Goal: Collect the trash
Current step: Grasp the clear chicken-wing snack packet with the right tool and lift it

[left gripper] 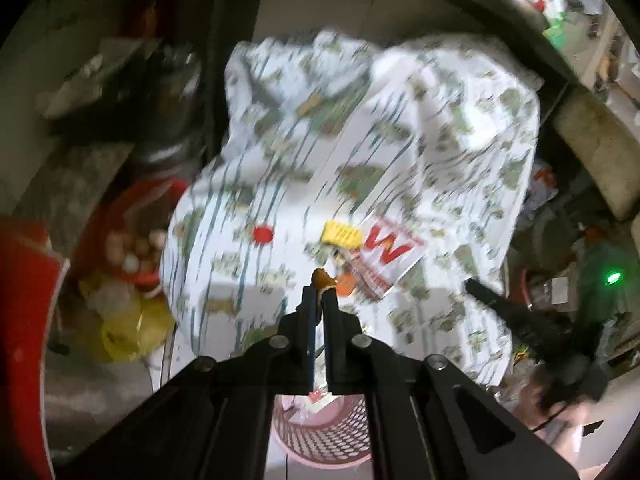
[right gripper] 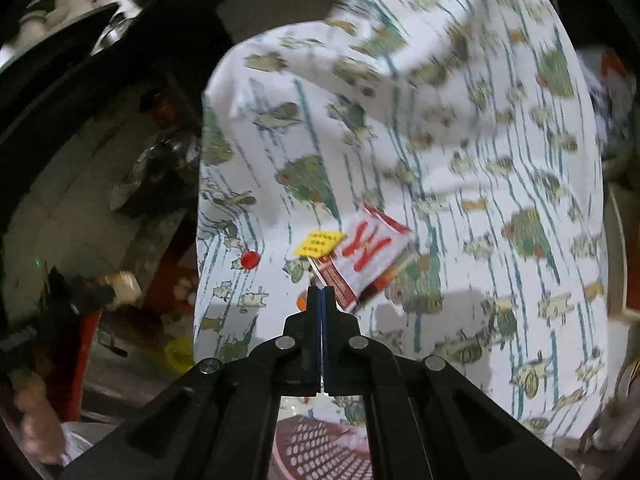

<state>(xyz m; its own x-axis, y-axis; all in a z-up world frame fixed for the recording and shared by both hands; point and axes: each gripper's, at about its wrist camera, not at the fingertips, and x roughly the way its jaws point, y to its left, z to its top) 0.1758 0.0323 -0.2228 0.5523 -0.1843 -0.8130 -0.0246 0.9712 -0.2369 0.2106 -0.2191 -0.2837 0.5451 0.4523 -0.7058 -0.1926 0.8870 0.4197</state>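
Above the patterned cloth (left gripper: 280, 184), pinched a brown scrap (left gripper: 322, 278) in the clamped left gripper (left gripper: 320, 285), likely bound for the pink basket (left gripper: 320, 436) below, with red cap (left gripper: 263, 235), yellow piece (left gripper: 342, 234) and wrapper (left gripper: 386, 256) lying on that cloth, and held the right gripper (right gripper: 319, 290) closed on nothing discernible, that scrap visible from the left wrist only.

Both views motion-blurred; cloth (left gripper: 360, 152) print smeared, motifs unreadable. Wrapper (right gripper: 368, 256) lettering illegible beyond big red strokes. Yellow tag (left gripper: 342, 234) text too small. Basket (left gripper: 324, 436) mostly hidden behind left gripper (left gripper: 320, 284); cut off by bottom edge in right view. Brown scrap (left gripper: 322, 278) at its tips, kind unclear. Clutter left of cloth dark, indistinct.
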